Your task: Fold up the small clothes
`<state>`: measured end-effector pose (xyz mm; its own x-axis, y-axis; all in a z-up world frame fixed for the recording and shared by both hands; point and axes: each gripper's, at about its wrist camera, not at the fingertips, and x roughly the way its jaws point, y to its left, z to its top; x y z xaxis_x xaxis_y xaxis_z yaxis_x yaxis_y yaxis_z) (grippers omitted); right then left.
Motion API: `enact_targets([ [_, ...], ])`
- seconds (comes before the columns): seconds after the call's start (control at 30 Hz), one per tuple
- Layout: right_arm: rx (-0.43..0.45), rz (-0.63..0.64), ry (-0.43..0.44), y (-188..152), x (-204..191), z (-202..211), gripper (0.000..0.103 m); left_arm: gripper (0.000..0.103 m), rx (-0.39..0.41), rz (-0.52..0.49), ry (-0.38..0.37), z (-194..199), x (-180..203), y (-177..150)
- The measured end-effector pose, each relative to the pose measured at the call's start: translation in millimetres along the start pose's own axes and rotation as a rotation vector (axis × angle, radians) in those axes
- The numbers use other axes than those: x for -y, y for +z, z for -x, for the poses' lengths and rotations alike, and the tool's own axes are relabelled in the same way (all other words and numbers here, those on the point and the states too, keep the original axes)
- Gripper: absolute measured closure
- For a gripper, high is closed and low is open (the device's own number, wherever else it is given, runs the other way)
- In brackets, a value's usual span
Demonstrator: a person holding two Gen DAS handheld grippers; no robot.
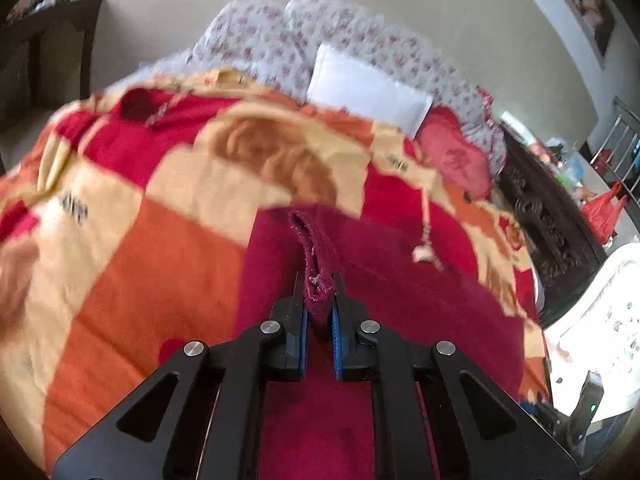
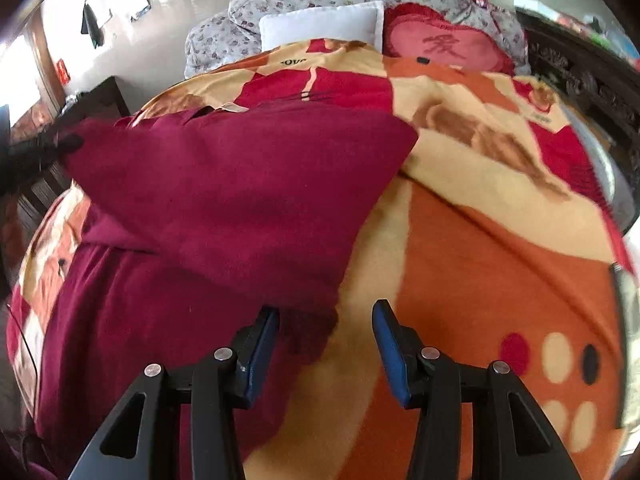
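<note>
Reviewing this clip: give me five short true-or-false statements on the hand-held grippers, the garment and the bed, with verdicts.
1. The left hand-held gripper is shut on an edge of the maroon knit garment. True.
2. The right hand-held gripper is clamped on the garment. False: its jaws stand open, at the garment's near corner.
3. The garment lies on an orange, red and cream patterned blanket. True.
4. The plain pillow at the head of the bed is black. False: it is white.
5. A red heart-shaped cushion sits beside the white pillow. True.
</note>
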<state>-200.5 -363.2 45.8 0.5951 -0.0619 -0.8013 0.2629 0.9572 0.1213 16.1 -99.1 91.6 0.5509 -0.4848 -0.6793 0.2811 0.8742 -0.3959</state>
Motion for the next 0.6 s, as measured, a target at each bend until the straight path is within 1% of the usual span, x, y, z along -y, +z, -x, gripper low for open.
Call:
enact_targets([
  [0.03, 0.029, -0.016, -0.004, 2, 1, 3, 0.079, 0.095, -0.013, 0.002, 0.013, -3, -2, -5],
  [0.07, 0.079, -0.056, 0.016, 4, 6, 13, 0.084, 0.095, -0.014, -0.004, 0.023, -3, -4, -10],
  [0.1, 0.114, -0.08, 0.02, 6, 10, 23, 0.086, 0.095, -0.013, -0.009, 0.027, -3, -4, -14],
  [0.13, 0.128, -0.078, 0.004, 6, 11, 28, 0.09, 0.095, -0.018, -0.015, 0.029, -4, -4, -19],
  [0.17, 0.136, -0.064, -0.031, 7, 11, 33, 0.09, 0.095, -0.034, -0.027, 0.028, -8, -3, -25],
  [0.2, 0.113, -0.059, -0.051, 4, 14, 32, 0.09, 0.095, -0.051, -0.039, 0.033, -13, -2, -31],
  [0.23, 0.087, -0.069, -0.049, 3, 17, 29, 0.09, 0.095, -0.071, -0.048, 0.045, -19, -1, -37],
  [0.27, 0.028, -0.102, -0.041, -3, 24, 18, 0.09, 0.095, -0.091, -0.048, 0.05, -24, -1, -43],
  [0.33, -0.029, -0.138, -0.027, -10, 30, 9, 0.09, 0.095, -0.145, -0.033, 0.049, -34, -4, -55],
  [0.37, -0.025, -0.168, -0.015, -12, 34, 11, 0.089, 0.095, -0.154, -0.025, 0.045, -34, -7, -59],
  [0.43, -0.004, -0.219, 0.007, -11, 39, 23, 0.081, 0.094, -0.156, -0.018, 0.031, -30, -12, -61],
  [0.47, -0.002, -0.236, 0.009, -10, 41, 26, 0.074, 0.092, -0.158, -0.012, 0.025, -25, -16, -59],
  [0.53, 0.006, -0.27, 0.022, -9, 46, 37, 0.072, 0.085, -0.137, -0.017, 0.044, -14, -18, -54],
  [0.57, 0.017, -0.278, 0.017, -8, 47, 43, 0.071, 0.082, -0.109, -0.028, 0.062, -5, -18, -50],
  [0.6, 0.032, -0.278, -0.01, -5, 44, 47, 0.071, 0.074, -0.086, -0.037, 0.072, 1, -17, -48],
])
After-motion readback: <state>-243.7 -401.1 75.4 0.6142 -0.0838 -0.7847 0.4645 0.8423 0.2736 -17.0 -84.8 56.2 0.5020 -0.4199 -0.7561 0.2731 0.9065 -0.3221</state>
